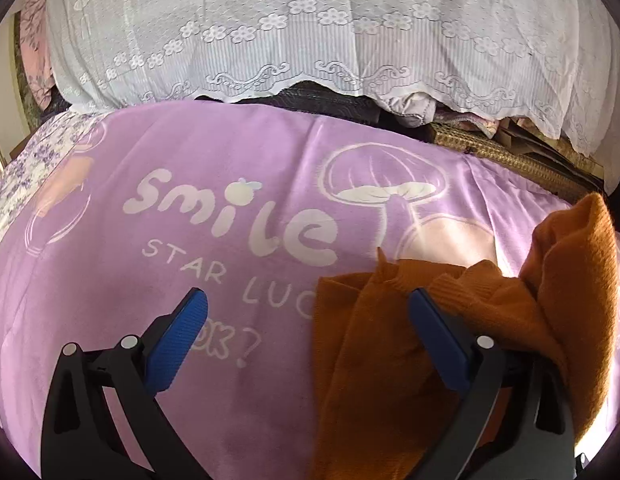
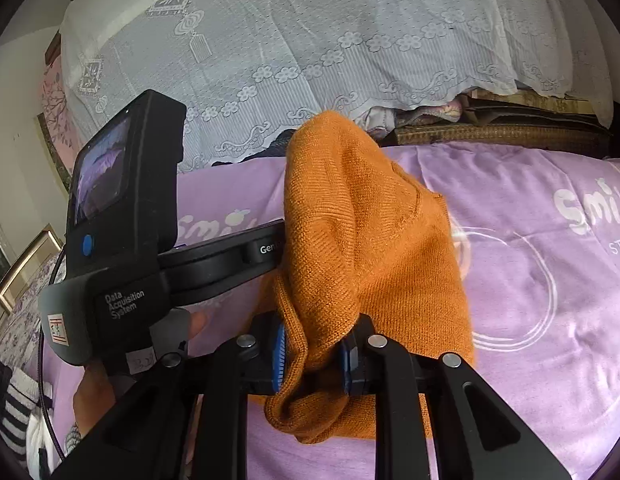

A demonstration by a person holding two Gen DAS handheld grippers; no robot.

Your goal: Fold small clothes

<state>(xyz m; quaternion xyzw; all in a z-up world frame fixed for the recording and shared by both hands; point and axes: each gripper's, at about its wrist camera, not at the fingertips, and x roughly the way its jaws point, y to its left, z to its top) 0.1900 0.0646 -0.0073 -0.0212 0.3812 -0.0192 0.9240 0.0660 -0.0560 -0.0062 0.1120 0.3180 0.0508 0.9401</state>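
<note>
Blue-padded right gripper fingers clench the bunched orange knitted garment, lifted above the purple printed blanket; left gripper fingers gape, released. Folding looks barely begun; nothing lies flat yet.

Plain orange knit garment, lilac blanket with white lettering, white floral lace cloth, blue gripper pads
</note>
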